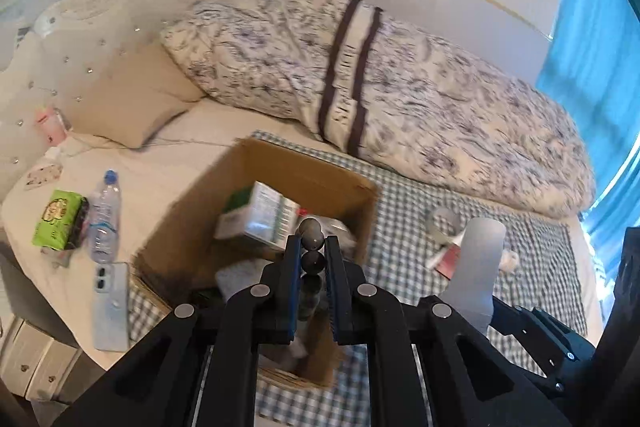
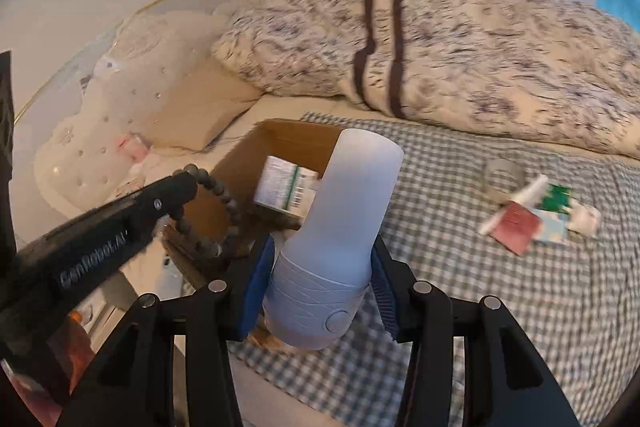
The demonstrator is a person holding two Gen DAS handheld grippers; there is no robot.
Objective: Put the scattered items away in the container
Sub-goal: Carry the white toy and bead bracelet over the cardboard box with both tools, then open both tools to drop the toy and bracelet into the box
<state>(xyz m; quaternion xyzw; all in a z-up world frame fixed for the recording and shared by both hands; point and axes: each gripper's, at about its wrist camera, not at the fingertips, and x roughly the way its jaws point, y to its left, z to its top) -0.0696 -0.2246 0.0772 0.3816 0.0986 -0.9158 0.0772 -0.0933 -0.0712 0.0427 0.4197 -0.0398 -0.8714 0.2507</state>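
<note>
An open cardboard box stands on the bed's checked cloth with a white-and-green carton inside. Above the box, my left gripper is shut on a dark bead bracelet. The right wrist view shows the bracelet dangling as a loop from the left gripper over the box. Just right of the box, my right gripper is shut on a pale lavender bottle. A tape roll, a white tube and small packets lie scattered on the cloth.
Left of the box lie a water bottle, a green pack and a phone. A beige pillow and a bunched patterned duvet fill the back of the bed. A blue curtain hangs at the right.
</note>
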